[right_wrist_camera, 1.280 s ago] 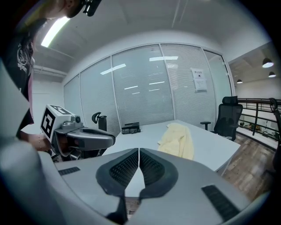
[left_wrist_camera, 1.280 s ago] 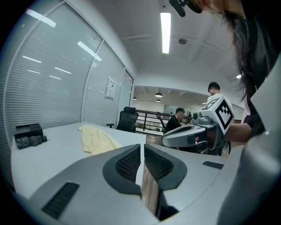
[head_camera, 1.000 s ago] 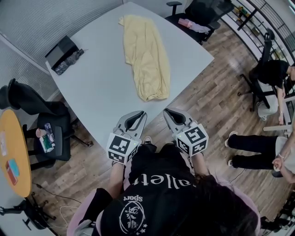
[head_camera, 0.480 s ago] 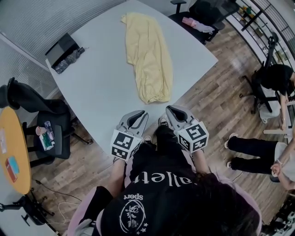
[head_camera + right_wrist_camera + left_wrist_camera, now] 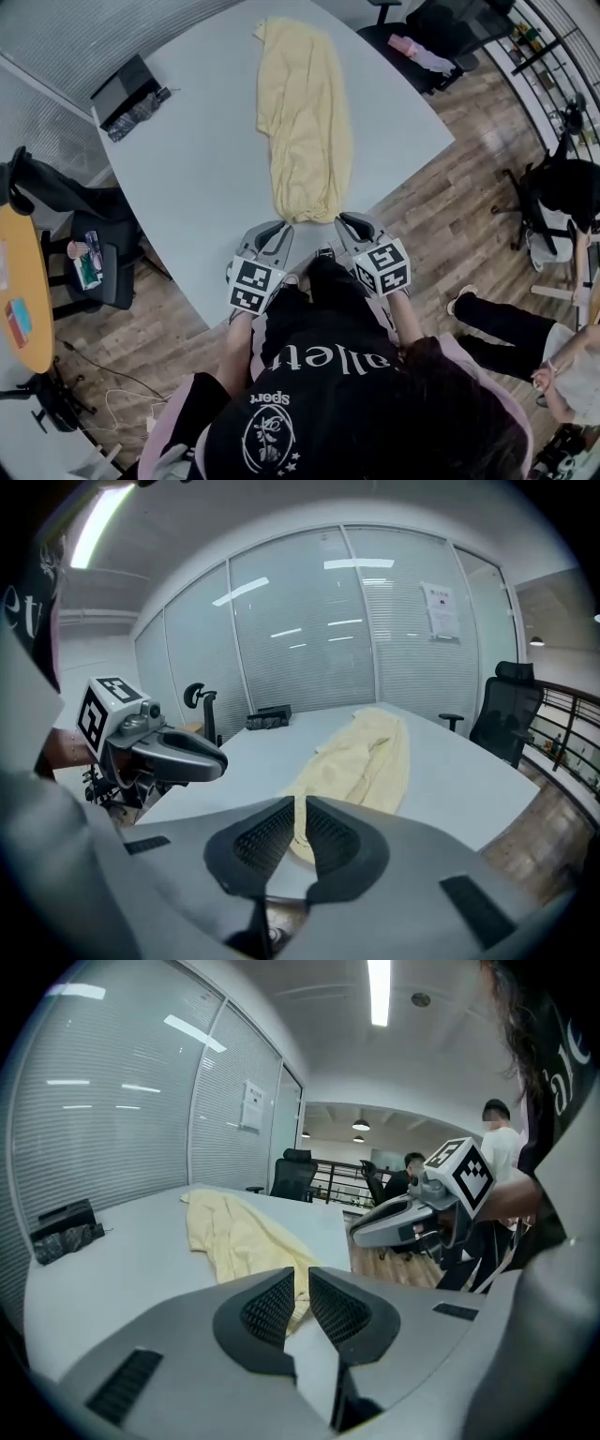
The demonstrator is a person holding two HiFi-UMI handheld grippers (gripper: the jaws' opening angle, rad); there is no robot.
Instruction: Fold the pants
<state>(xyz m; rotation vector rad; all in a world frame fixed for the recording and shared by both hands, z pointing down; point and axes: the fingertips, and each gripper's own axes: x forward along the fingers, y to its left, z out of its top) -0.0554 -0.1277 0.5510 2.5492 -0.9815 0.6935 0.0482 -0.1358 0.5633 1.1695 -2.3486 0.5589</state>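
Note:
Pale yellow pants (image 5: 305,112) lie stretched lengthwise on the grey-white table (image 5: 202,178), one end near the front edge, the other at the far side. My left gripper (image 5: 278,228) hovers at the table's near edge, just left of the pants' near end, jaws shut and empty. My right gripper (image 5: 346,220) hangs beside it, just right of that end, also shut and empty. In the left gripper view the pants (image 5: 246,1238) lie straight ahead of the shut left gripper (image 5: 301,1277). The right gripper view shows the pants (image 5: 361,757) beyond the shut right gripper (image 5: 300,807).
A black box with a dark bag (image 5: 128,94) sits at the table's left corner. Office chairs (image 5: 94,239) stand left of the table and another (image 5: 441,28) at the far right. People sit at the right (image 5: 525,319). A round orange table (image 5: 23,300) is far left.
Both grippers have moved forward and down toward the table's near edge, closing on the near end of the pants. Their jaws stayed shut.

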